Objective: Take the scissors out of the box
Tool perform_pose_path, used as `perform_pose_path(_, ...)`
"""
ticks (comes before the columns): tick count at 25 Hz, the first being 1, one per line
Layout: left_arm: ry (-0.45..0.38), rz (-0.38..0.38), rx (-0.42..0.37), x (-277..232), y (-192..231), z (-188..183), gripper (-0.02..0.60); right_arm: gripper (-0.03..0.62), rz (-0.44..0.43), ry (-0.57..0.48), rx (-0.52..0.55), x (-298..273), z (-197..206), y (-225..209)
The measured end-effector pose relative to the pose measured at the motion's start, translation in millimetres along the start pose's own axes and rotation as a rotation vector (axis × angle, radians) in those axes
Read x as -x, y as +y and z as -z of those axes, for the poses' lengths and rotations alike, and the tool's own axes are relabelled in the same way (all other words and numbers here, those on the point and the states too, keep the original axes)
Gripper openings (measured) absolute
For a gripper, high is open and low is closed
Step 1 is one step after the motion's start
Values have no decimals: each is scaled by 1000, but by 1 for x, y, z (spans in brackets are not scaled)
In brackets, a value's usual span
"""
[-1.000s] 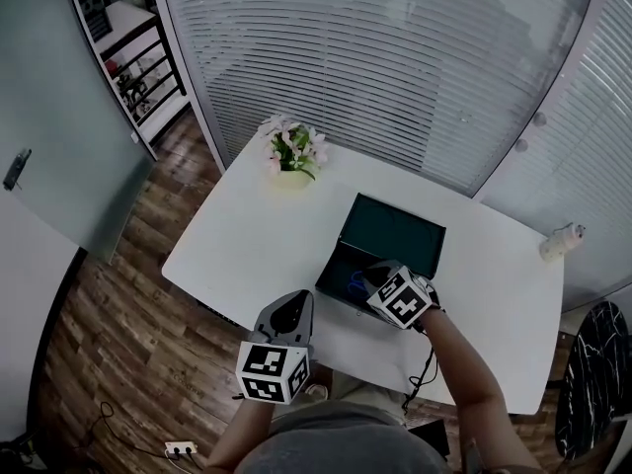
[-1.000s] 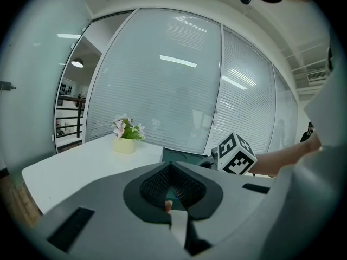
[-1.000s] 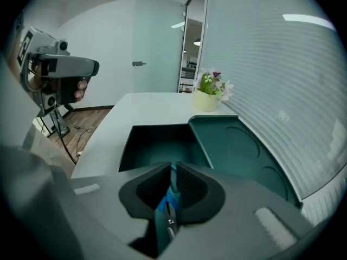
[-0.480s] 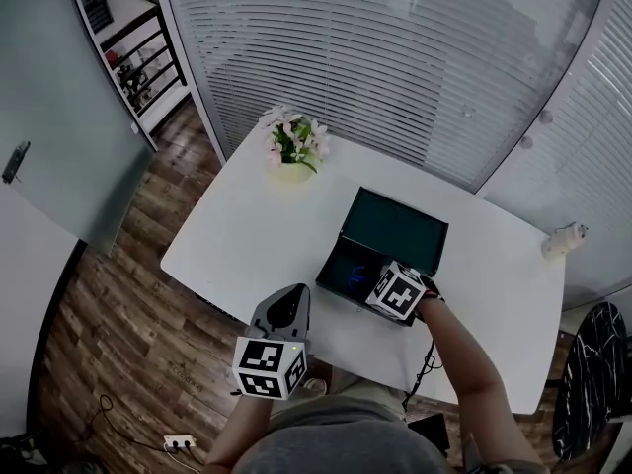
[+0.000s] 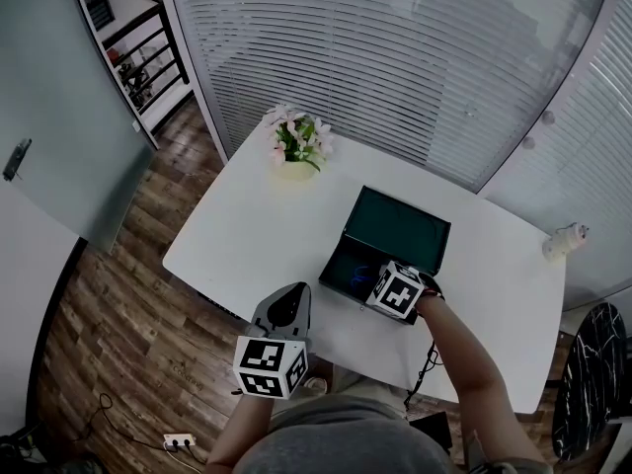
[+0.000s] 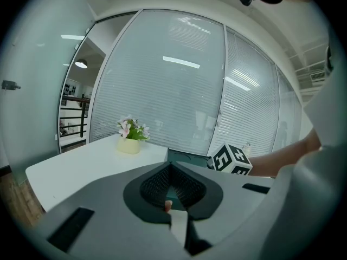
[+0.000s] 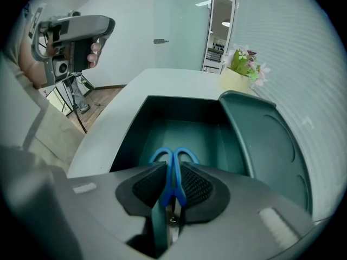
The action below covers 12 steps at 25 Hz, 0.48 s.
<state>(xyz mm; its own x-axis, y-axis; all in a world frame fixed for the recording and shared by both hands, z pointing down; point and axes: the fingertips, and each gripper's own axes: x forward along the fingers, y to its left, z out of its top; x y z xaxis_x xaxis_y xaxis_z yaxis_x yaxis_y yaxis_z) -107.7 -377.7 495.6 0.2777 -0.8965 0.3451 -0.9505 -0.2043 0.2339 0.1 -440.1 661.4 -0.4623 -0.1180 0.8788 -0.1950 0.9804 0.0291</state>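
A dark teal box [image 5: 338, 268] lies open on the white table [image 5: 247, 235], its lid [image 5: 400, 227] tilted back. Blue-handled scissors [image 7: 182, 155] lie inside it; a bit of blue shows in the head view [image 5: 357, 275]. My right gripper [image 5: 373, 278] points steeply down into the box. In the right gripper view its jaws [image 7: 173, 169] are closing, with the scissors' handles between them and both pads touching the blue plastic. My left gripper [image 5: 292, 296] hovers off the table's near edge, shut and empty [image 6: 171, 166].
A pot of pink flowers [image 5: 294, 151] stands at the table's far left corner. A small white bottle [image 5: 561, 240] sits at the right edge. Blinds and glass walls stand behind the table. The box's raised lid [image 7: 265, 145] stands just right of the right gripper.
My right gripper has sunk lower into the box, down over the scissors. The left gripper has stayed where it was.
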Motion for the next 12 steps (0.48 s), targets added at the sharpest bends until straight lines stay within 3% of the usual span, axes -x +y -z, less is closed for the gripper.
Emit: perform_pose_path(12,-10,2,-4,17,-2,1,5,94,57,-13,-2,5,-3,0)
